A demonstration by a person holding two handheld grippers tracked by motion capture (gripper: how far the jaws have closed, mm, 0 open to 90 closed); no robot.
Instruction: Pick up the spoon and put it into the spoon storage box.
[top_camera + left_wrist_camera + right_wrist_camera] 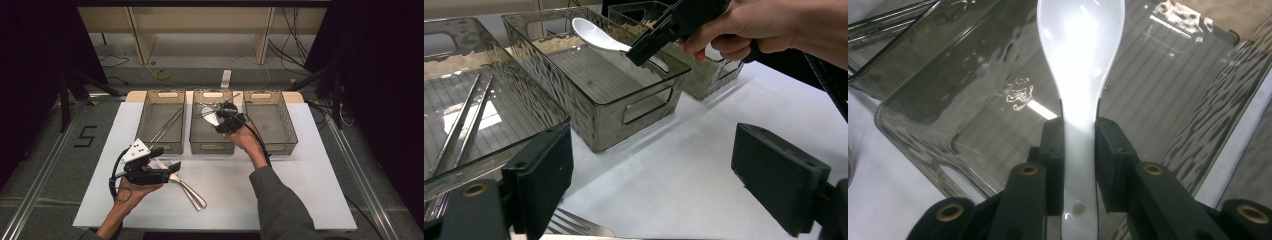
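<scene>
A: Nearest us, the left gripper (167, 172) hovers low over the tabletop (300, 175), fingers (779, 175) wide apart and holding nothing, a fork (574, 227) just beneath.

B: Farther out, the right gripper (223, 119) has its fingers (1054, 150) clamped on the white spoon (1080, 60), held over the middle bin (212, 142).

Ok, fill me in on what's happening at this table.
A person is sorting cutlery into three clear bins. The right gripper is shut on a white spoon, holding it over the middle bin. The left gripper hangs open above the white mat, near a fork and other metal cutlery lying there. The left bin already holds metal chopsticks.
</scene>
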